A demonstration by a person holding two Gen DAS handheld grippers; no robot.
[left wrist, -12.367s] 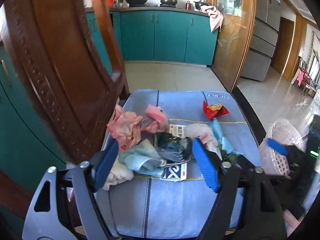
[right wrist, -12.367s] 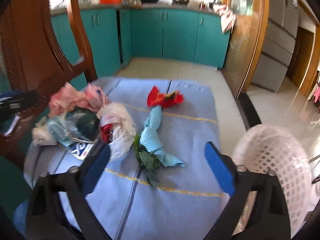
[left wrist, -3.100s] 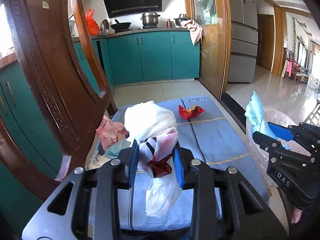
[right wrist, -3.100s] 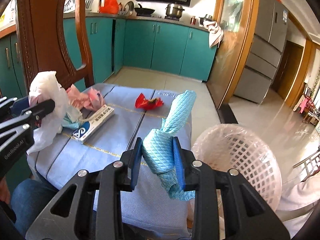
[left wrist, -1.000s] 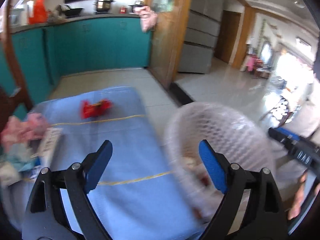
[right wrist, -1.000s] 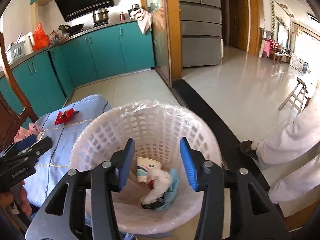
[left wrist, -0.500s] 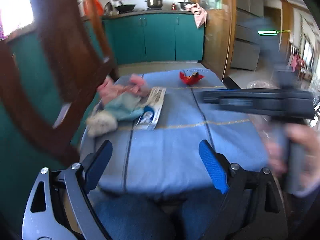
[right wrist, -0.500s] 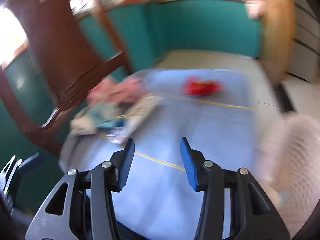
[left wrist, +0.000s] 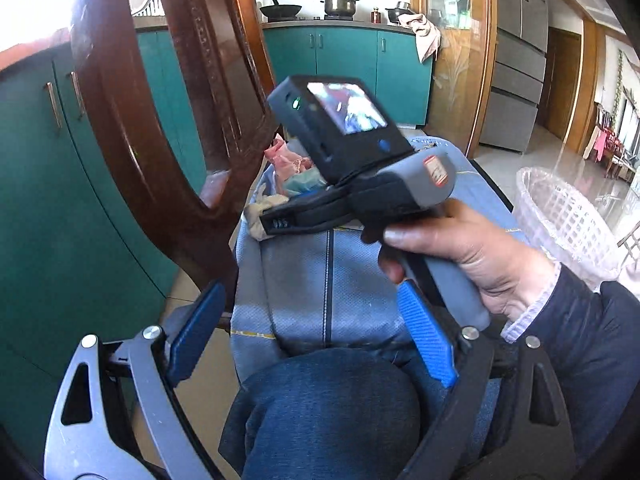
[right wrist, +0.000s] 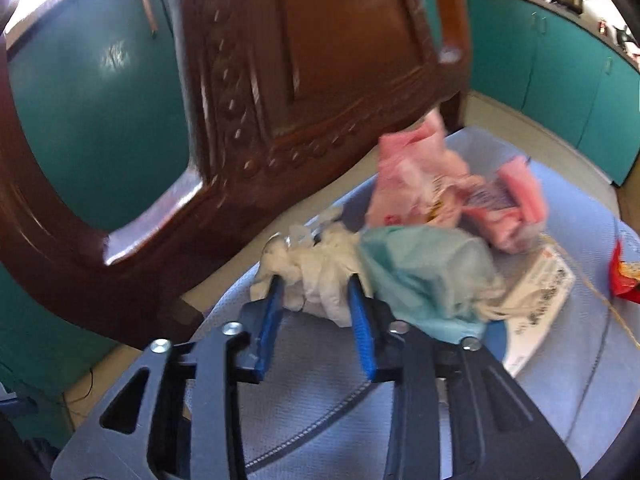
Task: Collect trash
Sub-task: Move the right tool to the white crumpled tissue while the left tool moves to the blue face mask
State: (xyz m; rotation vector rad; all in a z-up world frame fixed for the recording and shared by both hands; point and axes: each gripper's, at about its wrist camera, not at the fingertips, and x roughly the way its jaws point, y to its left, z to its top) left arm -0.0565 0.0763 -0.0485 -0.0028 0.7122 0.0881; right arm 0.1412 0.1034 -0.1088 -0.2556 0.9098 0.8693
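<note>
In the right wrist view my right gripper (right wrist: 315, 286) has its jaws on either side of a crumpled white tissue wad (right wrist: 316, 268) on the blue cloth (right wrist: 320, 392). Beside it lie a pale teal bag (right wrist: 424, 276), pink wrappers (right wrist: 432, 184), a printed card (right wrist: 540, 292) and a red wrapper (right wrist: 624, 272). In the left wrist view my left gripper (left wrist: 312, 328) is open and empty, held back over the person's knee (left wrist: 332, 408). The right gripper's body (left wrist: 360, 184) and the hand holding it cross in front of it. The white mesh basket (left wrist: 560, 216) stands at the right.
A carved wooden chair back (right wrist: 304, 80) leans close over the trash at the left; it also shows in the left wrist view (left wrist: 160, 120). Teal cabinets (left wrist: 344, 68) line the far wall. A glass door (left wrist: 452, 48) and fridge (left wrist: 516, 56) stand at the right.
Both grippers dropped their earlier trash in the basket and swung back. The right gripper moved left to the pile and its jaws now straddle the tissue wad. The left gripper pulled back.
</note>
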